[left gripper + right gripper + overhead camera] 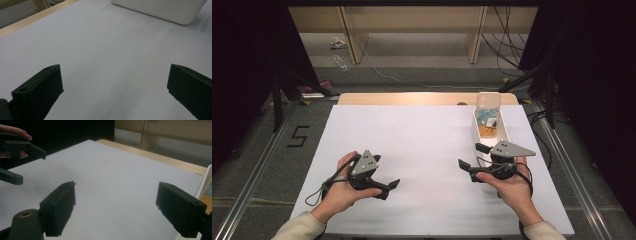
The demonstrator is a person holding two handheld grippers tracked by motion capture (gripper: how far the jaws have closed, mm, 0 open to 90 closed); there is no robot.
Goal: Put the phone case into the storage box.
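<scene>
1. I see the flat white rectangular tabletop sheet [422,150] covering a light wooden table; most of it lies bare.
2. A long white plastic tray [504,131] runs along the right edge of that surface, from near the far right corner toward the near side. In my left gripper view its rounded white wall [160,10] sits at the top.
3. A clear plastic container [488,114] with a blue label and something orange at its bottom stands upright in the far end of the tray, well apart from both tools.
4. My left black two-jaw gripper [393,186] rests low over the near left part of the surface, pointing toward the middle. Its jaws stand wide apart with only bare white sheet between them.
5. My right black two-jaw gripper [472,156] is at the near right, just beside the tray's near end, pointing left. Its jaws are spread wide with nothing between them.
</scene>
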